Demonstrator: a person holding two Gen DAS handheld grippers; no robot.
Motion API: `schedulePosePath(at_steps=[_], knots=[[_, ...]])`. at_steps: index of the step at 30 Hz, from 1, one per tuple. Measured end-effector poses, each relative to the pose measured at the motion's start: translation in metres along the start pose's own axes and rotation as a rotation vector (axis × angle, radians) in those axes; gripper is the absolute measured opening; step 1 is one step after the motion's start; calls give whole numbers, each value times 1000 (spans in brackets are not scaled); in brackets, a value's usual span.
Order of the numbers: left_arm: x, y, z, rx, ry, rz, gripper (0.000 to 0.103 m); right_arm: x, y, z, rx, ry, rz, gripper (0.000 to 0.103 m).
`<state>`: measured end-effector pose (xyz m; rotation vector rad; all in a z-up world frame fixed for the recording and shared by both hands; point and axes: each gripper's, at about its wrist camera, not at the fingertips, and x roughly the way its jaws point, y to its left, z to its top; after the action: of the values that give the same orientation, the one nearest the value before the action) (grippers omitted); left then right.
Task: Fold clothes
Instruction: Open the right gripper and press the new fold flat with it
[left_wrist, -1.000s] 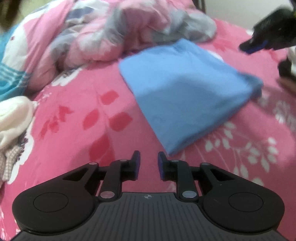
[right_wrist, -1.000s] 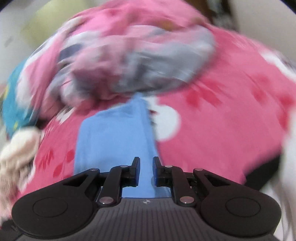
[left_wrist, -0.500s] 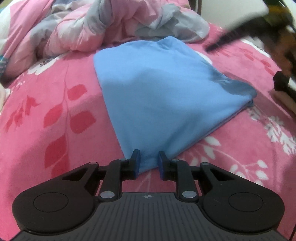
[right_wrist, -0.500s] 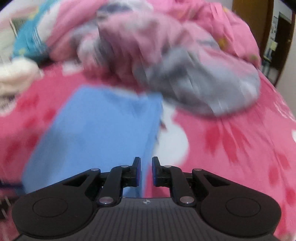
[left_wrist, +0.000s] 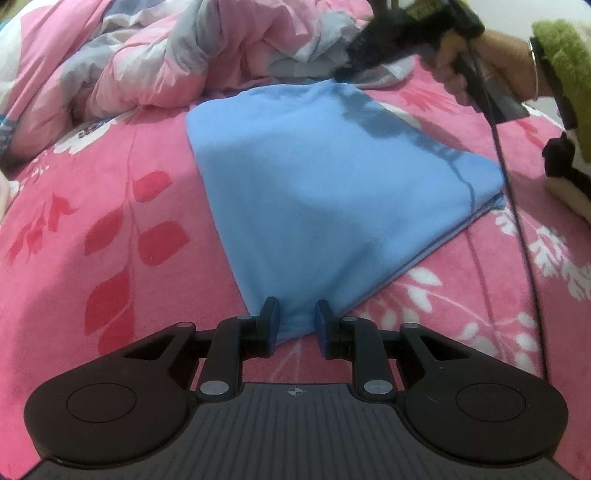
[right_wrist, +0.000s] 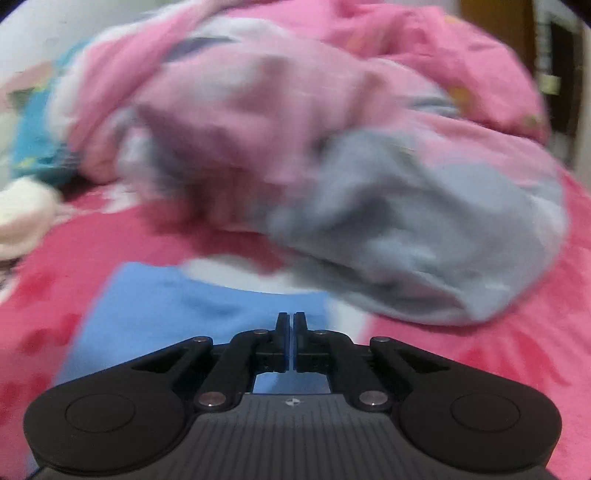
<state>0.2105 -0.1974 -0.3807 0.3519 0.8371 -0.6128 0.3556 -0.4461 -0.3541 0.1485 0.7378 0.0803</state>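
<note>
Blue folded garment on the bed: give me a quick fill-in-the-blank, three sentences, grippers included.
1. The folded garment is ____ in colour.
2. The left gripper has the garment's near ____ between its open fingers.
3. The right gripper has its jaws ____.

Missing words: blue; corner; shut

the right wrist view was smeared with motion: the heaped quilt (right_wrist: 332, 177) was only pink and grey patches, and the blue garment's (right_wrist: 177, 325) edges ran soft, its near part hidden behind the right gripper (right_wrist: 290, 332). from the left wrist view, the right gripper's tips (left_wrist: 341, 74) were too dark to tell apart. the person's green sleeve (left_wrist: 561, 62) was cut off by the right edge, and something white (left_wrist: 5, 188) barely showed at the left edge.
</note>
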Motion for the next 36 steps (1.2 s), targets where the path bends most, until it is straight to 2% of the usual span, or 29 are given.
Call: schedulePosePath(at_steps=[2,3,5,7,9,12,14,15,17,19,20,21,24,29,31,35,36], knots=[[0,0,-1,-1,-6,-1,22,14,10,1,-30,39,80,0],[-1,0,-2,-4,-9,-3,23,27,10,2,-29,60,71,0],[0,1,-3,-6,-17,-7,23,56,-6,5,40,83,-24,0],[0,3,-3,-4,-17,-12,23,59,-17,12,144,37,-96,0],[-1,5,-5,-22,-18,-20,24,46,-11,20,161,-19,-89,0],[-1,6,-5,-29,-22,-27,24,40,18,24,104,16,82,0],[-2,7,-6,-31,-26,-33,24,52,41,25,34,72,200,0],[-3,7,-7,-32,-29,-36,25,63,49,25,9,100,221,0],[-3,7,-9,-30,-36,-42,25,89,53,26,15,129,190,0],[-4,8,-10,-26,-43,-46,25,103,43,32,96,90,91,0],[-4,8,-11,-23,-45,-50,25,99,39,34,131,50,11,0],[-5,9,-12,-21,-46,-55,26,89,35,36,154,16,-30,0],[-4,13,-12,-37,-45,-78,27,43,23,36,168,-23,-45,0],[-2,21,-14,-29,-48,-126,28,-37,15,8,89,118,28,0],[-2,22,-16,-26,-52,-137,28,-44,21,-11,93,204,55,0],[0,23,-17,11,-61,-145,29,-48,11,-66,121,414,-93,0],[0,22,-17,20,-61,-146,29,-54,7,-71,137,406,-152,0]])
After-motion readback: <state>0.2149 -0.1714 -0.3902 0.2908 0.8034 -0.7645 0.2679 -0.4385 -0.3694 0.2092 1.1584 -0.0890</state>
